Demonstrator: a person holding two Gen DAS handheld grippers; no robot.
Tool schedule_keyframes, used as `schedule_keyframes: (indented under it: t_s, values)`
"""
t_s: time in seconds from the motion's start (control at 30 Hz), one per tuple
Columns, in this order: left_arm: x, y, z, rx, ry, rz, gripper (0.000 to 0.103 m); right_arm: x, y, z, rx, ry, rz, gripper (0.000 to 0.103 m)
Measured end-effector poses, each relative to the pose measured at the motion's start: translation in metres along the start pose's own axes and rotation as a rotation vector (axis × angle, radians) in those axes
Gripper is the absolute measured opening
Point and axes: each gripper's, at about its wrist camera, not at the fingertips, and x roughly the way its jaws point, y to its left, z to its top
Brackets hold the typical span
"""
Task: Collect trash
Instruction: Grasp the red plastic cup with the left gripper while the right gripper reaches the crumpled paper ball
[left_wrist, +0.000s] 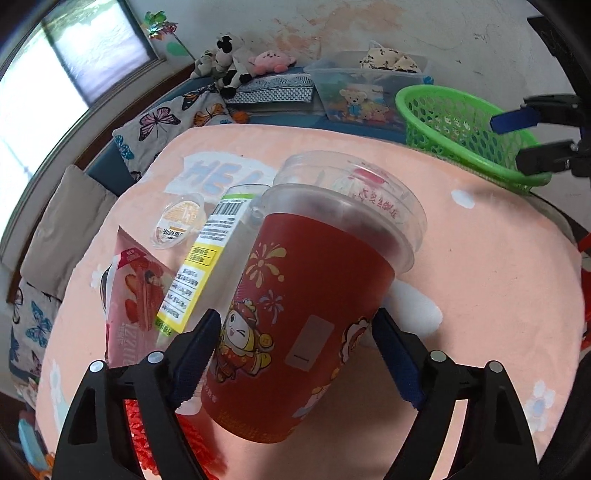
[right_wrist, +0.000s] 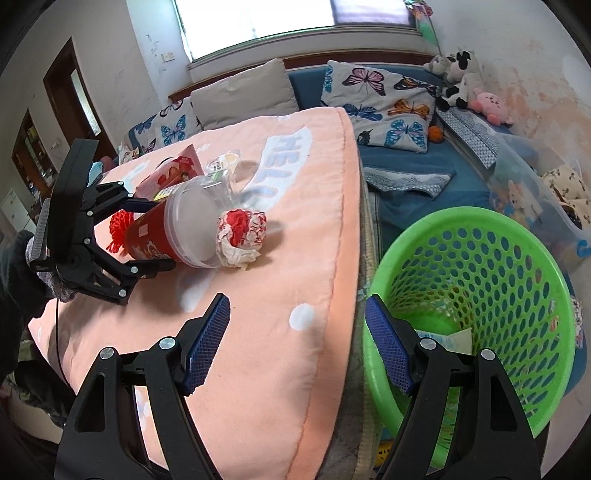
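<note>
My left gripper (left_wrist: 295, 347) is shut on a red drink cup (left_wrist: 295, 314) with a clear lid, held tilted above the peach blanket; the cup also shows in the right wrist view (right_wrist: 162, 236). A crumpled red-and-white wrapper (right_wrist: 242, 234) lies on the blanket by the cup's lid. A pink snack box (left_wrist: 135, 295), a clear bottle with a yellow label (left_wrist: 207, 258) and a small clear cup (left_wrist: 179, 221) lie to the left. My right gripper (right_wrist: 297, 339) is open and empty, over the blanket's edge beside the green basket (right_wrist: 480, 295).
The peach blanket (right_wrist: 277, 166) covers the table. A red fringed item (right_wrist: 118, 225) lies under the left gripper (right_wrist: 151, 234). Behind are a blue sofa with butterfly cushions (right_wrist: 384, 110), plush toys (right_wrist: 461, 85) and a clear storage bin (left_wrist: 365, 88). Paper scraps lie in the basket.
</note>
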Motion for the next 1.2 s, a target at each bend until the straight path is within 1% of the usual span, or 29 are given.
schedule_keyframes:
  t_s: [0.07,0.1,0.17,0.4,0.5,0.6,0.8,0.93,1.2]
  values:
    - [-0.004,0.000,-0.001,-0.004,-0.008,0.009,0.075,0.000,0.001,0.000,0.000,-0.002,0.005,0.076]
    - [-0.008,-0.001,-0.002,0.000,-0.012,0.027,0.074,0.000,0.002,0.000,0.001,-0.003,0.009,0.076]
    - [-0.014,-0.001,-0.003,-0.011,-0.014,0.024,0.072,0.000,0.003,-0.001,0.001,-0.007,0.018,0.076]
    - [-0.039,-0.011,-0.008,-0.011,0.009,0.045,0.068,-0.005,0.009,-0.005,-0.004,-0.022,0.050,0.076]
    - [-0.048,-0.013,-0.012,-0.042,0.023,0.049,0.068,-0.005,0.015,-0.005,-0.015,-0.028,0.072,0.076]
    - [-0.054,-0.016,-0.018,-0.057,0.033,0.072,0.068,-0.003,0.021,-0.003,-0.028,-0.027,0.094,0.076]
    - [-0.065,-0.018,-0.036,-0.128,0.043,0.079,0.067,0.005,0.035,0.003,-0.056,-0.027,0.123,0.075]
    - [-0.073,-0.018,-0.048,-0.169,0.043,0.079,0.067,0.017,0.039,0.011,-0.057,-0.020,0.134,0.072]
    - [-0.088,-0.016,-0.068,-0.254,0.026,0.078,0.066,0.051,0.049,0.033,-0.050,-0.013,0.143,0.070]
